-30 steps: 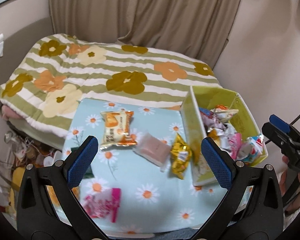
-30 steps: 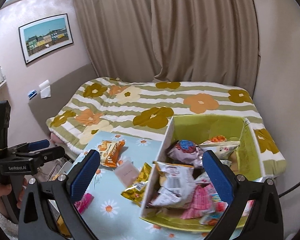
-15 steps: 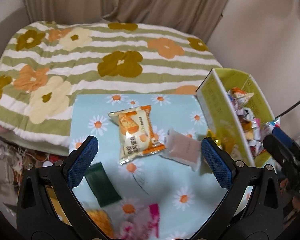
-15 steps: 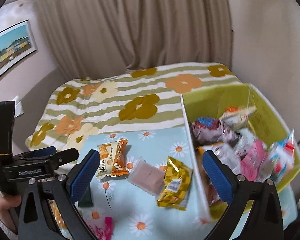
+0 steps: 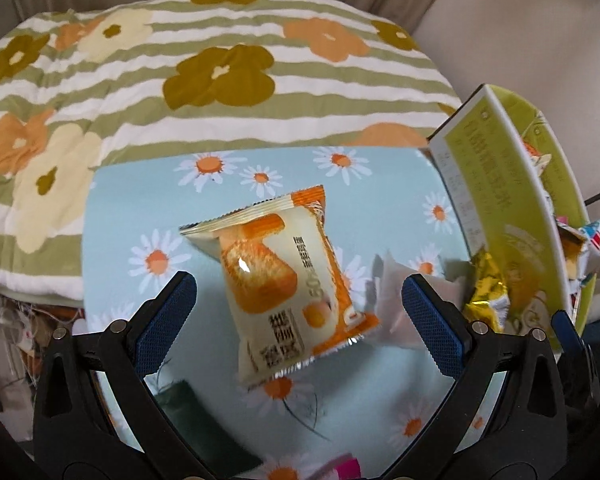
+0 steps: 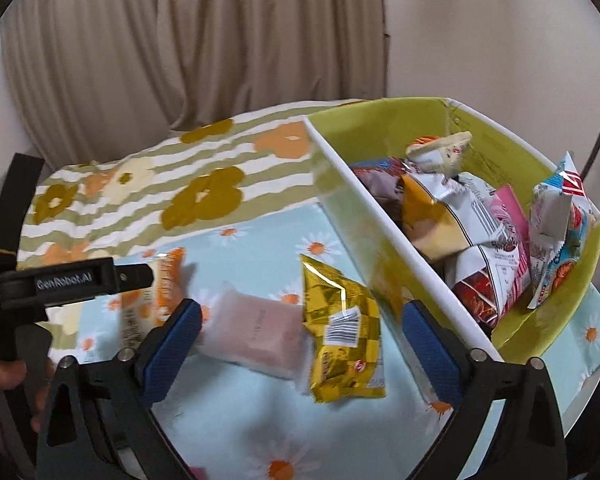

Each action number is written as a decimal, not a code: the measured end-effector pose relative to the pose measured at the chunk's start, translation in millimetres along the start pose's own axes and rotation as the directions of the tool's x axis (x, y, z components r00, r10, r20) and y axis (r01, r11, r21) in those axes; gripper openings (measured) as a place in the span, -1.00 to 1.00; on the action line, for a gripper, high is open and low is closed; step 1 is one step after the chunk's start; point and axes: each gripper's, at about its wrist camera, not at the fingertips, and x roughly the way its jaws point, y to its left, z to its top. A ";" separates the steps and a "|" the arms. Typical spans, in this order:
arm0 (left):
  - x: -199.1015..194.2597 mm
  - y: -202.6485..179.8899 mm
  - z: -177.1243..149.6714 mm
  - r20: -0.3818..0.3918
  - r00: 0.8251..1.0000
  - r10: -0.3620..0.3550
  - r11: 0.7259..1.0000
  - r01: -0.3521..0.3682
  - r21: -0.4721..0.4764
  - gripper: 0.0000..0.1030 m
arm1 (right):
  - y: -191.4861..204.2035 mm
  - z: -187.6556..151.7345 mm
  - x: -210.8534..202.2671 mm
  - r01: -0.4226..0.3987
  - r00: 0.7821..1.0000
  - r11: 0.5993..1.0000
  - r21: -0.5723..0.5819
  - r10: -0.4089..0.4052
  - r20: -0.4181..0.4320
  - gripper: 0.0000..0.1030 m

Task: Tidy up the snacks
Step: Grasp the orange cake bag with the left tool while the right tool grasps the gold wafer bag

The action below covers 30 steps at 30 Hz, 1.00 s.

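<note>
An orange and cream snack packet [image 5: 284,280] lies on the daisy tablecloth [image 5: 380,200], between the open fingers of my left gripper [image 5: 300,320], which hovers just above it. A pale pink packet [image 6: 260,332] and a yellow foil packet [image 6: 340,328] lie side by side under my open right gripper [image 6: 300,352]. The yellow-green box [image 6: 380,232] at the right holds several snack bags. The pink packet [image 5: 396,292] and the yellow packet [image 5: 488,292] also show in the left wrist view, beside the box [image 5: 500,184].
A dark green packet [image 5: 196,420] and a pink wrapper [image 5: 344,468] lie near the table's front edge. A bed with a flowered striped quilt [image 5: 220,72] stands behind the table. Curtains [image 6: 180,40] hang beyond. Clutter sits on the floor at left [image 5: 16,332].
Both grippers have come down and forward toward the table. The left now frames the orange packet closely; the right has swung from the box to the pink and yellow packets.
</note>
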 end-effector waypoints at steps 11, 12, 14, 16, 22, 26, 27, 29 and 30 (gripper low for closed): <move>45.9 -6.6 0.0 -0.043 0.998 0.049 0.998 -0.047 0.044 0.94 | 5.7 -29.4 30.7 0.101 0.995 0.993 -0.055 -0.100 0.007 0.68; 47.6 -6.3 -0.2 -0.045 0.998 0.055 0.997 -0.052 0.048 0.91 | 4.4 -31.1 32.9 0.106 0.994 0.993 -0.053 -0.106 0.005 0.68; 51.3 -5.2 -0.3 -0.048 0.997 0.057 0.997 -0.055 0.046 0.84 | 0.3 -34.3 38.2 0.116 0.993 0.993 -0.038 -0.116 -0.003 0.66; 54.3 -5.0 -0.8 -0.052 0.997 0.061 0.997 -0.058 0.049 0.75 | -1.5 -36.3 41.3 0.116 0.993 0.993 -0.028 -0.116 -0.012 0.60; 59.5 -1.2 -1.9 -0.067 0.995 0.070 0.997 -0.067 0.049 0.44 | -9.2 -36.7 52.1 0.084 0.996 0.996 0.026 -0.083 -0.036 0.47; 58.4 1.5 -3.3 -0.069 0.996 0.056 0.998 -0.053 0.043 0.30 | -9.7 -33.2 54.8 0.065 0.998 0.997 0.050 -0.064 -0.029 0.46; 57.9 1.9 -3.5 -0.068 0.996 0.055 0.998 -0.052 0.046 0.28 | -9.3 -32.4 55.4 0.061 0.998 0.997 0.055 -0.059 -0.029 0.46; 56.1 3.1 -3.7 -0.069 0.996 0.049 0.998 -0.046 0.047 0.26 | -7.9 -31.0 56.7 0.055 0.998 0.996 0.069 -0.053 -0.031 0.46; 55.5 3.7 -3.7 -0.071 0.996 0.046 0.998 -0.043 0.045 0.25 | -6.9 -29.9 58.3 0.050 0.998 0.996 0.077 -0.048 -0.035 0.46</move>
